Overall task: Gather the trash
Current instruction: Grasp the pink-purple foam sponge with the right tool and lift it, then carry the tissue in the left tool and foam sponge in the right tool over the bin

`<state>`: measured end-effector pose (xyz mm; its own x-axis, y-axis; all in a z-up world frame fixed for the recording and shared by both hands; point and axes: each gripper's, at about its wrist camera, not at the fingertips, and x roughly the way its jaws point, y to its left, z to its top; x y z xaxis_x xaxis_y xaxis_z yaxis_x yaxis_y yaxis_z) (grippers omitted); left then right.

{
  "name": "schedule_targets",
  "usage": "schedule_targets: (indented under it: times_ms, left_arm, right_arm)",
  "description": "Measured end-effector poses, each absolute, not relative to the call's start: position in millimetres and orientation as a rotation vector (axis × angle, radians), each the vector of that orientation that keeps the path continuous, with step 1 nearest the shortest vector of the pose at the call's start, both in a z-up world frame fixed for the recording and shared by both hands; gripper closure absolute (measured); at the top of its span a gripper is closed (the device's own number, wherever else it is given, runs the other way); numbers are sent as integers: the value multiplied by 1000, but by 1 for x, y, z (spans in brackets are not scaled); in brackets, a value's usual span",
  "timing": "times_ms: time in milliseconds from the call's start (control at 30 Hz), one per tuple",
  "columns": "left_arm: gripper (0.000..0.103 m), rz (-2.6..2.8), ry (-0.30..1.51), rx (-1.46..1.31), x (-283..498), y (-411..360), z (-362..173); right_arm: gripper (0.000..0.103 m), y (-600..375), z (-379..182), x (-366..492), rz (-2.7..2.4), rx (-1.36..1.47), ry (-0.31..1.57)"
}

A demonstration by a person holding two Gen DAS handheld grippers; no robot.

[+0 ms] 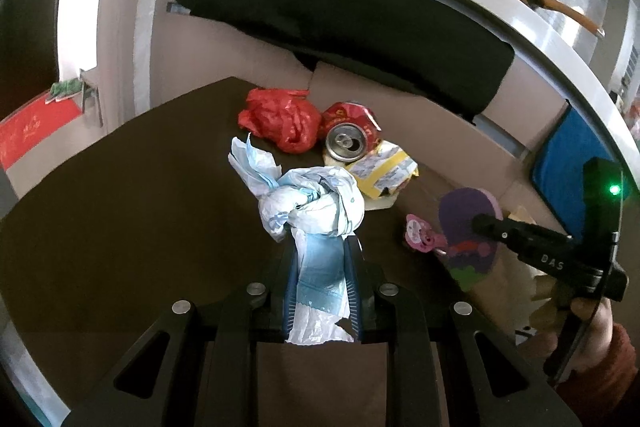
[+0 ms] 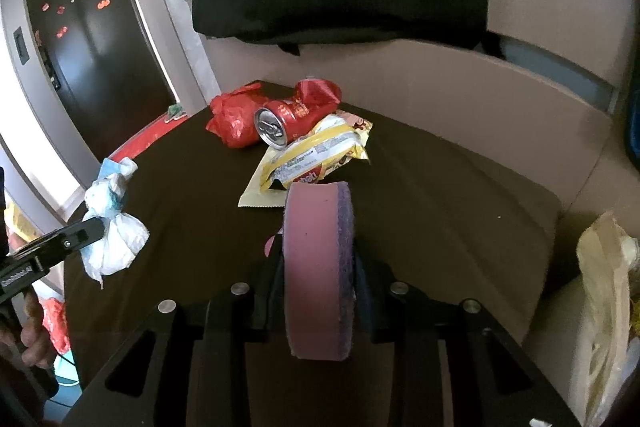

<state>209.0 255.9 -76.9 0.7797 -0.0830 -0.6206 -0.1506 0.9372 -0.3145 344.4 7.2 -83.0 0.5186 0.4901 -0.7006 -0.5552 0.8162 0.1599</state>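
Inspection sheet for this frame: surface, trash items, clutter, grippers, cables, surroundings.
Surface: dark brown table.
Job's things: red plastic bag, crushed red can and yellow wrapper lie bunched together; knotted white-blue bag and pink-purple foam piece are held.
Clutter: crumpled tan bag at right.
Grippers: left gripper jaws shut on the knotted bag; right gripper jaws shut on the foam piece.
Cables: nothing seen.
Surroundings: black cushion, dark door.
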Motion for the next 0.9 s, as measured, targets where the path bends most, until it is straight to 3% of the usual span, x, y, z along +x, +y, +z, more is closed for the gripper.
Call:
schedule_targets:
  times_ms: [600, 900]
  left_arm:
    - [81, -18, 643, -252, 217, 207, -47]
    - [81, -119, 461, -122, 229, 140, 27]
  right_arm:
    - [75, -33, -47, 325, 616, -22, 717]
    - [75, -76, 11, 304, 594, 20, 563]
